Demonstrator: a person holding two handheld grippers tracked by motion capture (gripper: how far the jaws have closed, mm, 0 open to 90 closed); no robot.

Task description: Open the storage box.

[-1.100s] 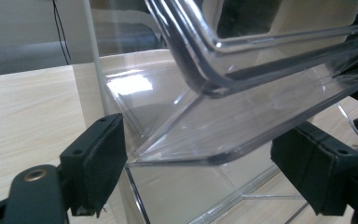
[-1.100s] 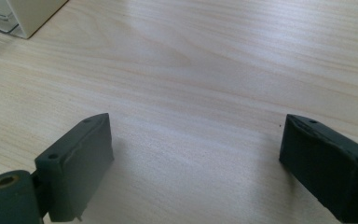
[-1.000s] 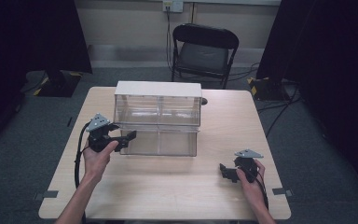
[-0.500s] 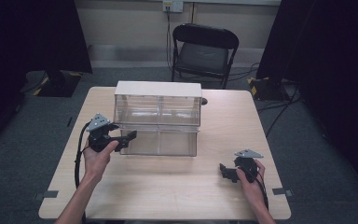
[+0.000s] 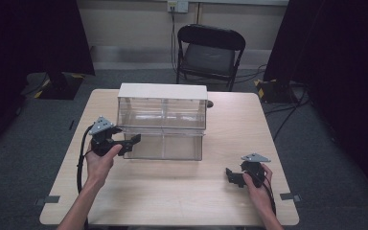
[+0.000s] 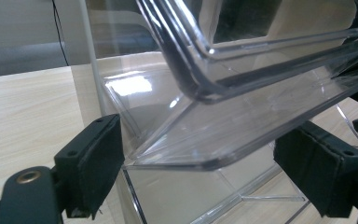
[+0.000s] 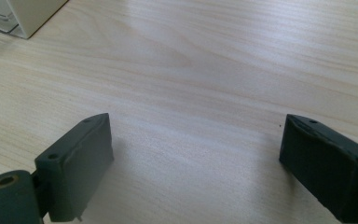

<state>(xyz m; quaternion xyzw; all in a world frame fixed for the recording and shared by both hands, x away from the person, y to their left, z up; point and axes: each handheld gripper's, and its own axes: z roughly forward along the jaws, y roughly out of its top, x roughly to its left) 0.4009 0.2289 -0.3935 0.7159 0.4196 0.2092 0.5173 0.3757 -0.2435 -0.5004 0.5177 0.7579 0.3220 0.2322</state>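
Two clear plastic drawers sit stacked in a white-topped transparent organiser box [image 5: 162, 120] at the middle of the pale wooden bench [image 5: 172, 191], a little toward twelve o'clock from centre. The lower clear drawer [image 5: 165, 146] stands out from the box front toward six o'clock, so it looks partly pulled out, its front edge nearest the person.

At nine o'clock of that drawer, the left gripper [image 5: 133, 141] is held level and pointed toward three o'clock, straight at the drawer's left front corner. In the left gripper view its jaws stand wide apart, one pad to each side of the drawer's rounded lip [image 6: 200, 161], with daylight between pads and plastic; they hold nothing. I judge this stance is chosen so the jaws can close across the lip and give a firm pinch for sliding the drawer.

Over at four o'clock of the box, well apart from it, the right gripper [image 5: 232, 176] rests low on the bench near the person's edge. Its jaws are likewise spread wide and empty, with bare wood grain between them in the right gripper view [image 7: 196, 154]. It seems parked there to keep clear of the drawer's path.
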